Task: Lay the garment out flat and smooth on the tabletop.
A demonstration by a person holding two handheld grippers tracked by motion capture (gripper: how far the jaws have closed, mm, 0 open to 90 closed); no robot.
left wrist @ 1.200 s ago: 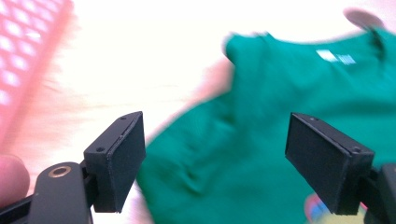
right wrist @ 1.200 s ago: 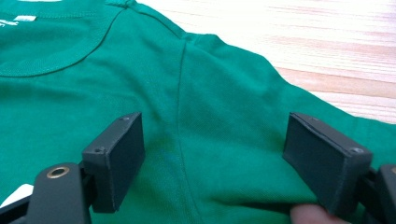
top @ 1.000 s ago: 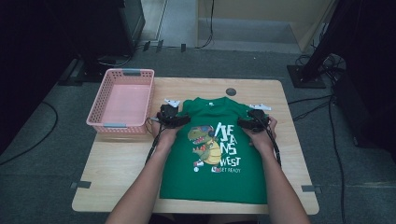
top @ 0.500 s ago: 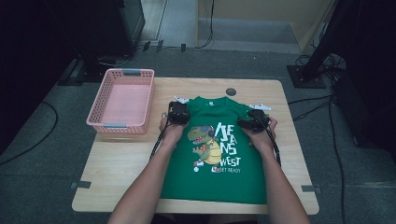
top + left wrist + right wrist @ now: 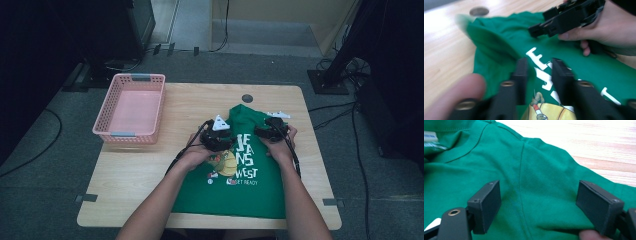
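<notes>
I see a green T-shirt (image 5: 240, 175) lying on the wooden desk (image 5: 150, 175), its left side folded inward over the printed front (a pink basket (image 5: 131, 107) sits well apart, at the desk's left). My left claw (image 5: 220, 137) hovers over the print, jaws just reopening, nothing pinched between them. My right claw (image 5: 539, 207) rests released on the shirt's shoulder, jaws wide apart.

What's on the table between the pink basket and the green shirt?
Nothing: in the high view, only bare wooden table separates the pink basket from the green shirt.
</notes>
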